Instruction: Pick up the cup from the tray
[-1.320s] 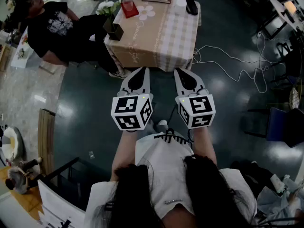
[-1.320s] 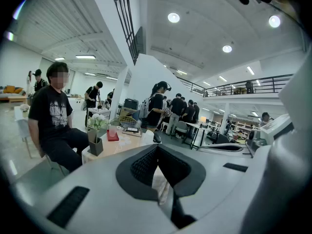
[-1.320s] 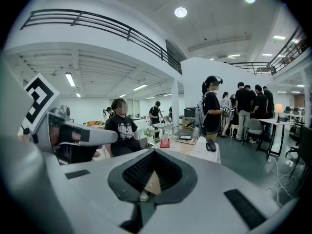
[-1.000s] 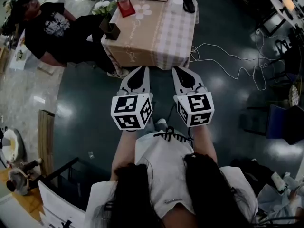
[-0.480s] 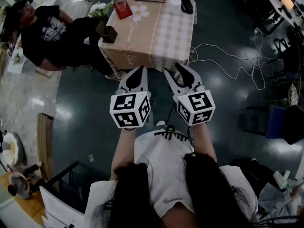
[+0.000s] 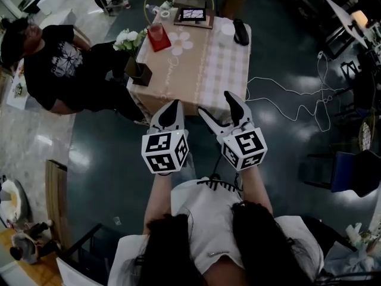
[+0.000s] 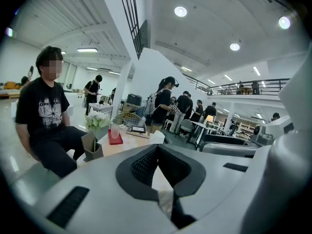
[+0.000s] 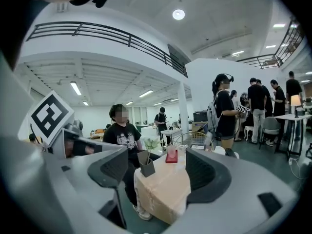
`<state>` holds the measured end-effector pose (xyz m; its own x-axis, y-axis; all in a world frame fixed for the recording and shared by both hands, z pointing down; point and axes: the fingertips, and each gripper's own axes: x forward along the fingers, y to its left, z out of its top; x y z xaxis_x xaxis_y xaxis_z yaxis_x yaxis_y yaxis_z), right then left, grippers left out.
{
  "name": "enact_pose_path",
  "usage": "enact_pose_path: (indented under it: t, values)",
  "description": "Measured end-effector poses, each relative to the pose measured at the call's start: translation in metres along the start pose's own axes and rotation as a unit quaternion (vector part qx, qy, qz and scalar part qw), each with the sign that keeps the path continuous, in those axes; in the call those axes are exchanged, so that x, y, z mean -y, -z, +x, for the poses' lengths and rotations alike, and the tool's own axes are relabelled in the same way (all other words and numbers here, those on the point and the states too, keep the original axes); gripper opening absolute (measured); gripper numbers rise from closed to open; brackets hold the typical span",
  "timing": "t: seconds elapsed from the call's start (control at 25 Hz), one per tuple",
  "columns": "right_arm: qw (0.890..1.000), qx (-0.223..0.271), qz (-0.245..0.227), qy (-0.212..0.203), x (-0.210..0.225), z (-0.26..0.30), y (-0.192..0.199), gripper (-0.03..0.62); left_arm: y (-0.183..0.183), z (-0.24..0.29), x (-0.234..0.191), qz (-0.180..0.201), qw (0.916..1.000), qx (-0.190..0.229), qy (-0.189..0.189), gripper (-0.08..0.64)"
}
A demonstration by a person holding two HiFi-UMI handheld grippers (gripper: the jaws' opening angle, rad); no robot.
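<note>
The cup (image 6: 156, 32) stands on a red tray (image 6: 162, 44) at the far left of the desk (image 6: 205, 61), not far from a vase (image 6: 140, 72) of flowers. Both tools hang over the floor by the desk's near edge, well apart from the cup. The left tool (image 6: 172, 107) is clenched on nothing. The right tool (image 6: 219, 106) is spreading its jaws, with nothing between them. A person (image 6: 56, 64) sits left of the desk.
</note>
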<state>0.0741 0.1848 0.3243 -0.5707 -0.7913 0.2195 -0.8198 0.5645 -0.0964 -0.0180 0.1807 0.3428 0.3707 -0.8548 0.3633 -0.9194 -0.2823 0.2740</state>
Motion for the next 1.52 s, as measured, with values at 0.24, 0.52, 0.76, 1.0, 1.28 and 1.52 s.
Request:
enact_pose_path:
  t: [0.24, 0.52, 0.76, 1.0, 1.28, 1.52]
  values:
    - [1.000, -0.002, -0.006, -0.007, 0.012, 0.070, -0.016, 0.379, -0.026, 0.050, -0.052, -0.012, 0.9998, -0.014, -0.007, 0.008]
    - [1.000, -0.008, 0.005, 0.012, 0.026, 0.133, -0.031, 0.385, -0.056, 0.087, -0.097, -0.007, 0.9997, -0.022, -0.003, 0.008]
    - [1.000, -0.019, -0.012, 0.019, 0.037, 0.168, -0.034, 0.385, -0.064, 0.107, -0.113, -0.017, 0.9995, -0.026, 0.004, 0.008]
    - [0.999, -0.029, -0.027, -0.006, 0.044, 0.211, -0.035, 0.391, -0.064, 0.128, -0.126, -0.012, 0.9994, -0.031, -0.005, 0.008]
    - [0.998, -0.031, -0.039, -0.037, 0.075, 0.282, -0.038, 0.394, -0.074, 0.175, -0.147, -0.038, 0.9983, -0.024, -0.036, 0.008]
    - [0.996, -0.039, -0.053, -0.054, 0.101, 0.350, -0.029, 0.394, -0.071, 0.222, -0.171, -0.046, 0.9960, -0.039, -0.067, 0.008]
